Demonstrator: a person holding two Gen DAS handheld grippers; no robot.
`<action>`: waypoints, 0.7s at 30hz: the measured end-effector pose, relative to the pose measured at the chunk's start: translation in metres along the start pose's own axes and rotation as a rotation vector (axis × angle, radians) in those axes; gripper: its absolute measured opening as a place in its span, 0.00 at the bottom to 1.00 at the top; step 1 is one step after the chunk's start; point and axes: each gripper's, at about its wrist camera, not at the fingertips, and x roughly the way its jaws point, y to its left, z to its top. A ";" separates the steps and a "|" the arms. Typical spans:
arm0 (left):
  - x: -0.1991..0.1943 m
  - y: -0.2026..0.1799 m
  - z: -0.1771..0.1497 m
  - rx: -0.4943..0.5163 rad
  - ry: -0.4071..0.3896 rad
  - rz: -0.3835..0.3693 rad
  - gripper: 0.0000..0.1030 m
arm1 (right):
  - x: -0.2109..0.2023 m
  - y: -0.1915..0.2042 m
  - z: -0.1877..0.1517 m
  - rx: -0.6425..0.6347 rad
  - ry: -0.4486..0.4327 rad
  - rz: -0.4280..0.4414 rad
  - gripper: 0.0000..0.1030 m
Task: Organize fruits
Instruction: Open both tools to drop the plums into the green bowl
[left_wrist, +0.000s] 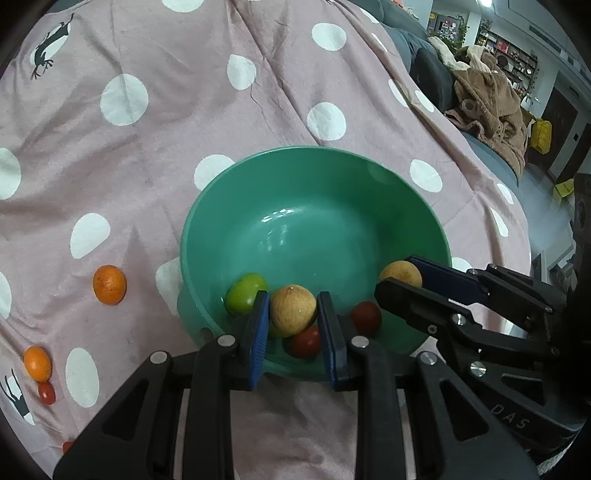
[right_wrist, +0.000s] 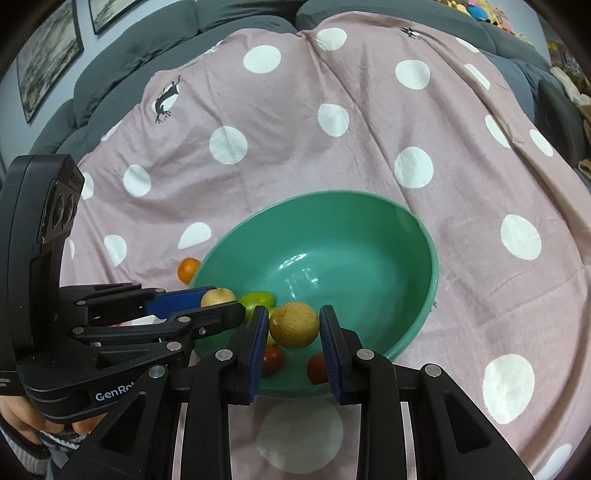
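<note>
A green bowl sits on a pink polka-dot cloth. It holds a green fruit and two red tomatoes. My left gripper is shut on a tan round fruit over the bowl's near side; it shows in the right wrist view too. My right gripper is shut on a second tan fruit, seen in the left wrist view at the bowl's right rim.
Two oranges and a small red tomato lie on the cloth left of the bowl. One orange shows behind the bowl's left rim. A grey sofa lies under the cloth; clutter and shelves stand at right.
</note>
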 end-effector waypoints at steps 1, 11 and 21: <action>0.001 0.000 0.000 0.000 0.001 0.001 0.24 | 0.000 0.000 0.000 -0.001 0.001 -0.003 0.29; -0.006 0.005 -0.004 -0.023 -0.016 0.007 0.48 | -0.003 -0.001 -0.001 0.004 -0.005 -0.024 0.34; -0.049 0.018 -0.026 -0.085 -0.086 -0.005 0.63 | -0.022 0.011 -0.004 -0.010 -0.031 -0.001 0.35</action>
